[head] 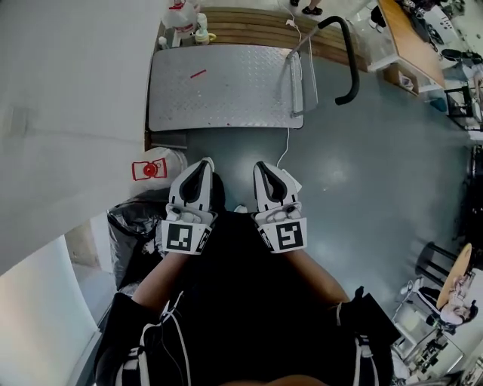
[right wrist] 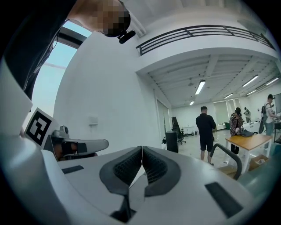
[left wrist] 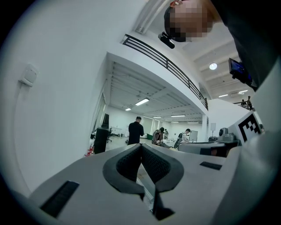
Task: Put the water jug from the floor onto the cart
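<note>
Water jug (head: 166, 160) sits untouched; left gripper (head: 205, 163), right gripper (head: 261, 165) closed, empty.

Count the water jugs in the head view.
2. The near water jug stands by the wall, just left of the left hand-held gripper; the far water jug sits past the cart's far-left corner, cut by the frame's top edge. Others may be hidden.

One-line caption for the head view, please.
Left gripper and right gripper, jaws shut and empty, side by side before the cart; water jug on the floor at left.
</note>
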